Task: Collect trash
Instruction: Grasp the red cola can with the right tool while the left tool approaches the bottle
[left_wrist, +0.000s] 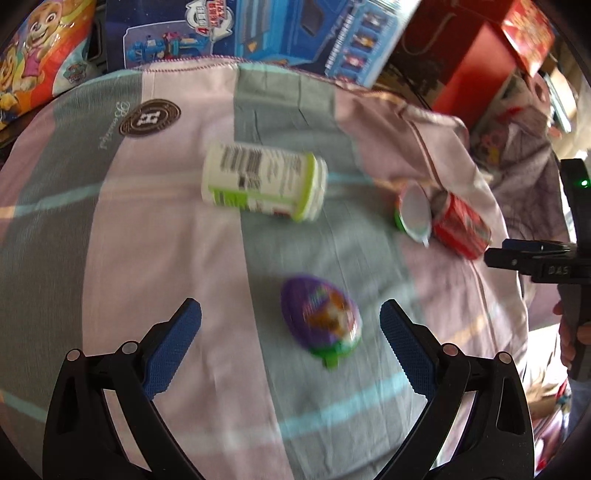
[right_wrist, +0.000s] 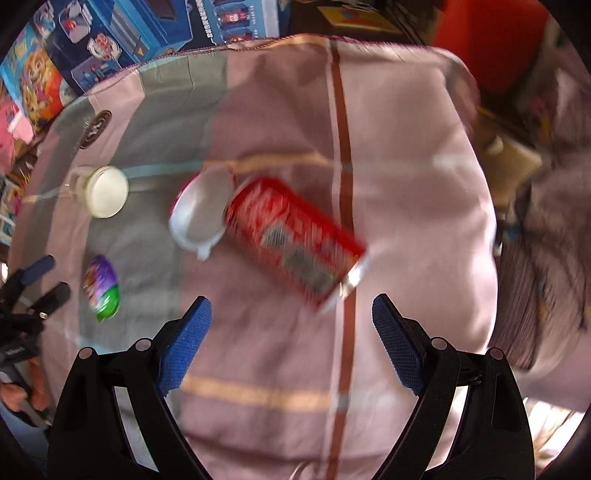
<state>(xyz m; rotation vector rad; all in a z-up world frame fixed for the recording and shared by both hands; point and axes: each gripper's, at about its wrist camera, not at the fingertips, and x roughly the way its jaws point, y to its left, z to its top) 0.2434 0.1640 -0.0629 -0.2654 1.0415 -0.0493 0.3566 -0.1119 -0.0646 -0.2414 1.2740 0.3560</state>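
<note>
The left tool (left_wrist: 290, 325) hangs with its blue-padded jaws spread wide and empty above a purple-and-green foil-wrapped plastic egg (left_wrist: 320, 320), which lies on the striped pink, grey and pale-blue cloth (left_wrist: 110, 240) covering a soft, rounded surface, probably a cushion or a bed. The right tool (right_wrist: 291, 321) is likewise spread and empty, with a red aluminium drink can (right_wrist: 295, 240) lying on its side just ahead of its jaws. Touching the can's far end is a white, hollow plastic half-shell with a green outside (right_wrist: 201, 214). A white cylindrical plastic tub with green trim and a barcode label (left_wrist: 264, 181) lies on its side further back, apart from the rest.

The main risks come from the padding and the round shapes. The can and the tub may roll if nudged off-centre, and the egg could squirt out of a pinch across its curved sides. The cloth could also bunch between the jaws. Both views are smeared, so exact alignment is hard to judge.

Around the surface stand blue toy boxes (left_wrist: 258, 33), a cartoon-printed bag (left_wrist: 37, 55) and red cartons (left_wrist: 480, 62).
</note>
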